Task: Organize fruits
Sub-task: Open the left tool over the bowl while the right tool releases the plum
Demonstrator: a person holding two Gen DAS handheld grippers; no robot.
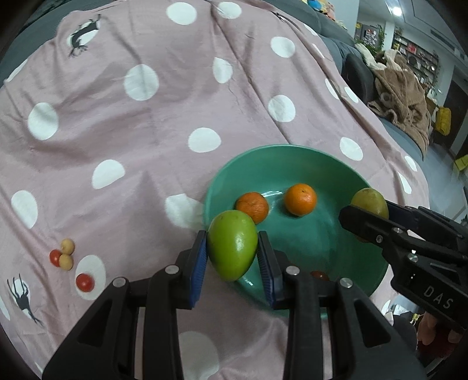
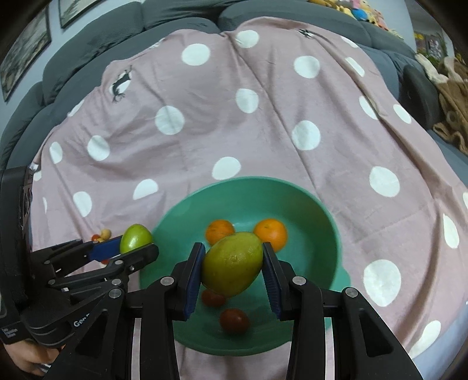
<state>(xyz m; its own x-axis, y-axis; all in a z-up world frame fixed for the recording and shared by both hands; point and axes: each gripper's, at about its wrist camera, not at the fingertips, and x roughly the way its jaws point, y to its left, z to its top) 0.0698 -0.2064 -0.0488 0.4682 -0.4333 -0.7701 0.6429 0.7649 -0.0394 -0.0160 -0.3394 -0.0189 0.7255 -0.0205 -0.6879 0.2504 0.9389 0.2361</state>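
Over the green bowl (image 2: 321, 222), the right gripper (image 2: 232, 267) is squeezing a yellow-green fruit (image 2: 232, 264); at nine o'clock, the left gripper (image 1: 232, 251) is squeezing a green fruit (image 1: 232, 244) above the rim.

Left black two-finger gripper with blue pads (image 1: 232, 254) is clamped on a bright green oval fruit (image 1: 232, 244) at the near-left rim of the teal round bowl (image 1: 292, 152). Right black gripper (image 2: 233, 270) pinches a yellow-green oval fruit (image 2: 232, 264) above the bowl's middle, angled downward.

A home living room: grey sofa (image 2: 181, 17), framed pictures (image 2: 26, 46), cluttered shelves (image 1: 415, 52).
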